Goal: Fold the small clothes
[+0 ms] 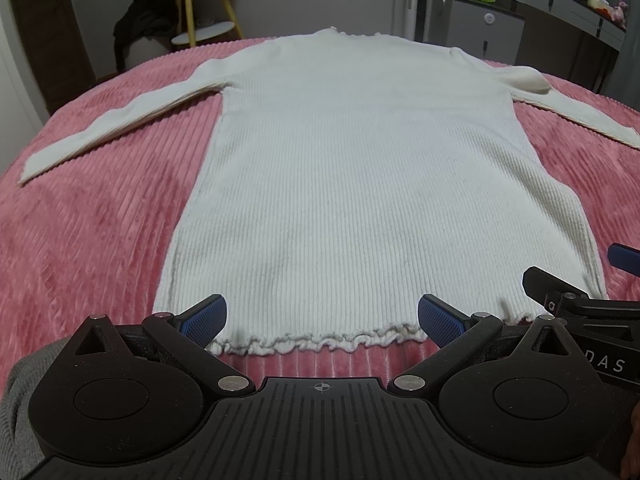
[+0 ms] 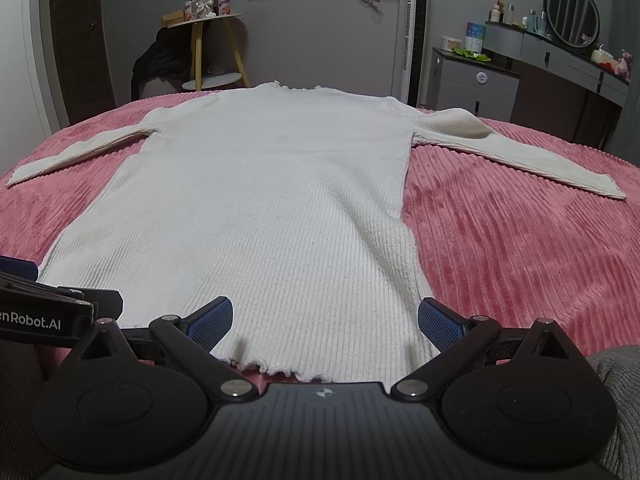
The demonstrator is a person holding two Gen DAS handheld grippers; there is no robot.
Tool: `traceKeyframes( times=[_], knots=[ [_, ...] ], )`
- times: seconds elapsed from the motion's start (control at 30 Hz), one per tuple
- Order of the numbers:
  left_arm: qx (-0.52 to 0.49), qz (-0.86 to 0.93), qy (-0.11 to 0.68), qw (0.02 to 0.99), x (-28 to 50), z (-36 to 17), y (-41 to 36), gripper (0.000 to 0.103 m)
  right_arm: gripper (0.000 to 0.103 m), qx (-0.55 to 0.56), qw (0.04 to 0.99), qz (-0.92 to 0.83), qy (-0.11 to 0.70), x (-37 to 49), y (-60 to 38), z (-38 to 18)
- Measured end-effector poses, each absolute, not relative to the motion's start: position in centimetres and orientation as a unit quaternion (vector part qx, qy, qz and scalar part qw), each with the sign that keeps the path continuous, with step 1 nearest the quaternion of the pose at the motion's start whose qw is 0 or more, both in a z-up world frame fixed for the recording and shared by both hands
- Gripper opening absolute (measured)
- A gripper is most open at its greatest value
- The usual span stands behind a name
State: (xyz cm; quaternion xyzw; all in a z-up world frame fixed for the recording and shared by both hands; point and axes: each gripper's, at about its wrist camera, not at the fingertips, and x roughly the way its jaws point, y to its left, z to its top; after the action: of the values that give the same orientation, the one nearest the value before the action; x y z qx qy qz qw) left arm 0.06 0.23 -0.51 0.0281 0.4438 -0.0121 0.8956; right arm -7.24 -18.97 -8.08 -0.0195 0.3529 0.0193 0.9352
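A white ribbed long-sleeved sweater (image 1: 360,168) (image 2: 260,200) lies flat on a pink corduroy bed cover (image 1: 80,240) (image 2: 520,240), neck at the far side and both sleeves spread outward. Its frilled hem (image 1: 312,344) (image 2: 280,368) lies nearest to me. My left gripper (image 1: 322,320) hovers open just above the hem, nothing between its blue pads. My right gripper (image 2: 324,320) stands open the same way over the hem's right part. Each gripper's edge shows in the other's view, the right gripper (image 1: 576,300) and the left gripper (image 2: 60,304).
Beyond the bed stand a yellow-legged side table (image 2: 212,40) with dark clothing draped beside it, a tall white column fan (image 2: 416,32), and a grey dresser (image 2: 560,64) with a round mirror and bottles. Grey sleeves (image 1: 20,392) (image 2: 620,380) show at the frame edges.
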Motion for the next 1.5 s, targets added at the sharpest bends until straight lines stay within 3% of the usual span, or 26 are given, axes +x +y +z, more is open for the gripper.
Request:
traceKeyframes(
  times=[1.5],
  knots=[
    [0.028,-0.012,0.447,0.894,0.15,-0.58,0.22,0.103,0.099,-0.014,0.94,0.027,0.341,-7.38,-18.84,-7.85]
  ],
)
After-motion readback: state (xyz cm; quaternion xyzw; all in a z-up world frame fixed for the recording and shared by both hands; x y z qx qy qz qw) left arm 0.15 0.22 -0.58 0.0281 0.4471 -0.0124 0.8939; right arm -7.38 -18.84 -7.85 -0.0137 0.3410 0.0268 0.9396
